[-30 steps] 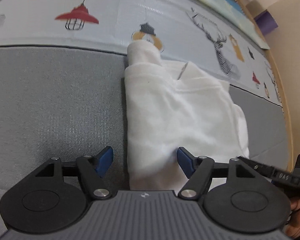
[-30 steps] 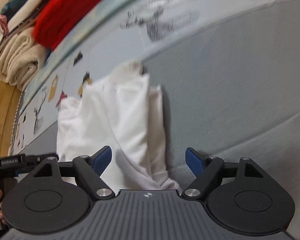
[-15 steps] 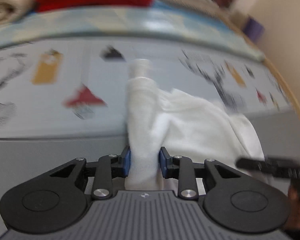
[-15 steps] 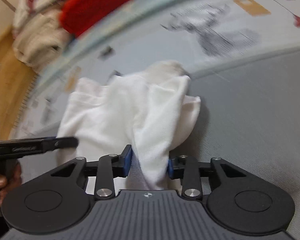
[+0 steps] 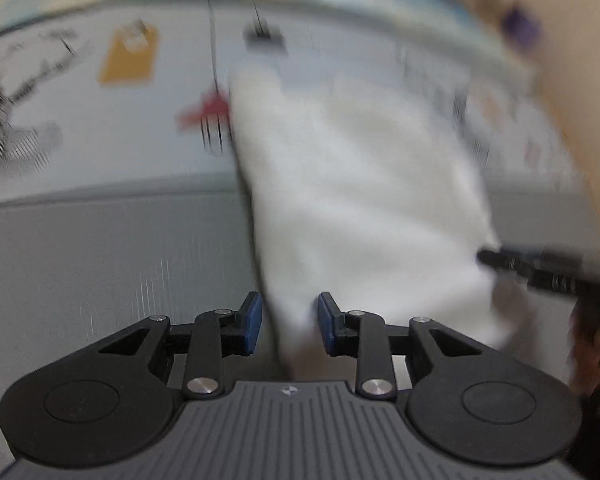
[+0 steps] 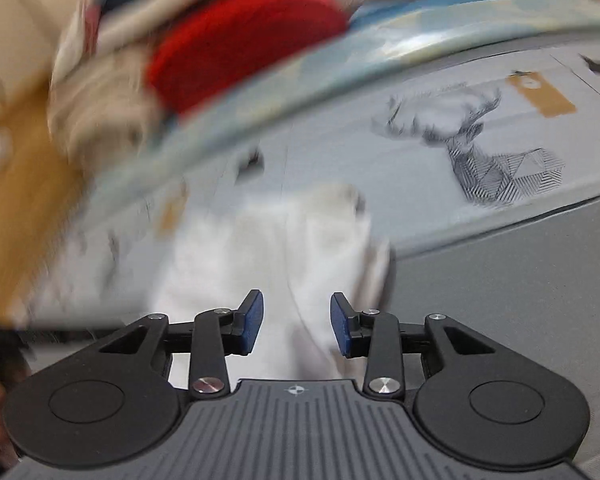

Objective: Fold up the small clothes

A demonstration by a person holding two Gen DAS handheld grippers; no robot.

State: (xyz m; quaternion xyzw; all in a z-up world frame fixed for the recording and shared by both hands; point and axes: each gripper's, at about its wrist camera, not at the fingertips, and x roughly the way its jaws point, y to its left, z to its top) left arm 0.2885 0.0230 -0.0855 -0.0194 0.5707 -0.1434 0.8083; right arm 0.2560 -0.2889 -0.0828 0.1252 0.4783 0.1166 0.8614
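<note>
A small white garment (image 5: 360, 200) lies partly folded across the grey surface and the printed mat. My left gripper (image 5: 290, 322) has its blue pads slightly apart, with the garment's near left edge between them; the cloth touches the right pad only. In the right wrist view the same garment (image 6: 268, 248) is blurred. My right gripper (image 6: 296, 322) has its pads apart around the garment's near right edge, not pressing it. The right gripper's black finger (image 5: 540, 268) shows at the garment's right side in the left wrist view.
A light mat printed with lamps (image 5: 208, 116) and a deer (image 6: 480, 152) lies beyond the grey surface (image 5: 100, 260). A pile of clothes, red (image 6: 240, 48) and beige (image 6: 100, 120), sits at the far left. A wooden floor (image 6: 16, 200) shows past the mat.
Both grippers closed on the garment's near edge half a second ago and lifted it forward; now both pairs of pads have parted and the cloth sits loose between them. The views are motion-blurred.
</note>
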